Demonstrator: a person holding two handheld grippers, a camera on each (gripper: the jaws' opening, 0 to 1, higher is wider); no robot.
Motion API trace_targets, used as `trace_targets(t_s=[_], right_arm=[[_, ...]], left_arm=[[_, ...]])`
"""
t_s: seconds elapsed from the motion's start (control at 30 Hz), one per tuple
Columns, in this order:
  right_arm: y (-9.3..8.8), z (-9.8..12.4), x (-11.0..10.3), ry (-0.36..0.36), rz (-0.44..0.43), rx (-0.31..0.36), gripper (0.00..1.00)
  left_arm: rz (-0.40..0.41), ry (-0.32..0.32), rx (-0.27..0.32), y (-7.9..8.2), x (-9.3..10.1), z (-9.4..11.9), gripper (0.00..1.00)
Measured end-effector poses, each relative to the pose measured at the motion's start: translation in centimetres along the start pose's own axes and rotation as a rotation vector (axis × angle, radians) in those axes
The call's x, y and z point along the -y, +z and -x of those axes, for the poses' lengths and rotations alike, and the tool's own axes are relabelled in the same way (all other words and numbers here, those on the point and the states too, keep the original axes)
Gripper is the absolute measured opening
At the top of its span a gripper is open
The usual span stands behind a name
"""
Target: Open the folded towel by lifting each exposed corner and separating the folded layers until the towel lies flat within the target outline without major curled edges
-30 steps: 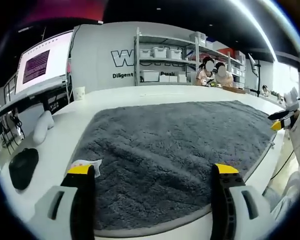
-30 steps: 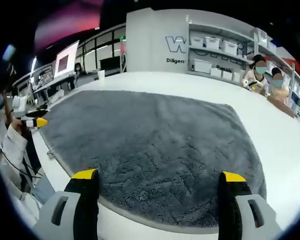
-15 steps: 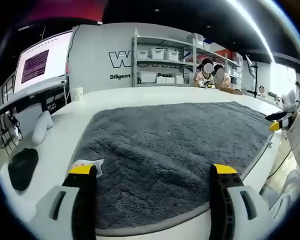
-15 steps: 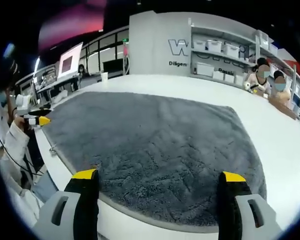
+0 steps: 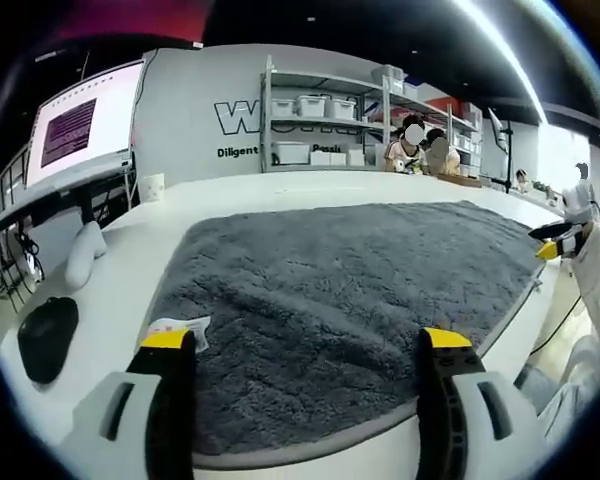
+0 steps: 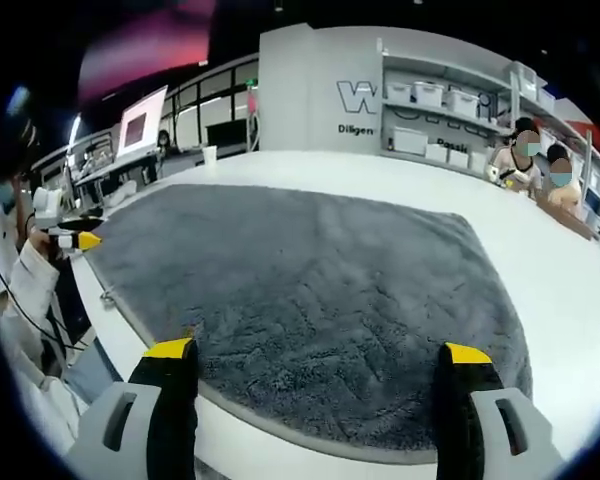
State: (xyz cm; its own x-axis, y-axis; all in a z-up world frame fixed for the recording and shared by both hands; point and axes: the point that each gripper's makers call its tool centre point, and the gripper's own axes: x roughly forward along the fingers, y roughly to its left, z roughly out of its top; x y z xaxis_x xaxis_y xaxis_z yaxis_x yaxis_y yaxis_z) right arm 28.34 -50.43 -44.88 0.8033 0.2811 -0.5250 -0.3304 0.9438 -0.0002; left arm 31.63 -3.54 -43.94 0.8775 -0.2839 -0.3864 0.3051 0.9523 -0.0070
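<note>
Holding both tools above the near edge of the white table (image 5: pixel 230 190), I had my left gripper (image 5: pixel 305 345) with its yellow-tipped jaws spread wide and nothing between them. My right gripper (image 6: pixel 315 355) was spread just as wide, also gripping nothing. The grey towel (image 5: pixel 340 290) lay opened out and flat on the table in front of me, its pile a little ruffled in places but with no folded layer that I could see. In the left gripper view a small white label (image 5: pixel 175 328) stuck out at the towel's near left corner, just beside my left jaw. Farther left on the table sat a dark mouse-like object (image 5: pixel 45 338) and a pale bundle (image 5: pixel 83 255), well apart from the towel, and a white cup (image 5: pixel 153 187) stood near the far edge. In the right gripper view the towel (image 6: pixel 300 275) reached close to the near table edge between my jaws. Shelves with white bins (image 6: pixel 440 105) stood at the far wall, and two people (image 6: pixel 535 165) sat at the far right.
</note>
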Motion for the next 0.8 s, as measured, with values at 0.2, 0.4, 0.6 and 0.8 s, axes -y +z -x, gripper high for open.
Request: trace_targets(t_s=[0.2, 0.4, 0.6, 0.8], right_arm=[[0.00, 0.01, 0.00, -0.001, -0.001, 0.003, 0.99], [-0.04, 0.09, -0.04, -0.003, -0.002, 0.001, 0.99], [0.00, 0.12, -0.13, 0.003, -0.002, -0.008, 0.99], [0.10, 0.16, -0.12, 0.015, -0.003, -0.022, 0.99]], left_arm=[[-0.001, -0.002, 0.000, 0.02, -0.06, -0.01, 0.90], [-0.001, 0.001, 0.007, 0.01, -0.10, 0.06, 0.90], [-0.009, -0.002, -0.002, 0.02, -0.07, 0.05, 0.91], [-0.005, -0.004, 0.017, 0.12, 0.03, 0.09, 0.91]])
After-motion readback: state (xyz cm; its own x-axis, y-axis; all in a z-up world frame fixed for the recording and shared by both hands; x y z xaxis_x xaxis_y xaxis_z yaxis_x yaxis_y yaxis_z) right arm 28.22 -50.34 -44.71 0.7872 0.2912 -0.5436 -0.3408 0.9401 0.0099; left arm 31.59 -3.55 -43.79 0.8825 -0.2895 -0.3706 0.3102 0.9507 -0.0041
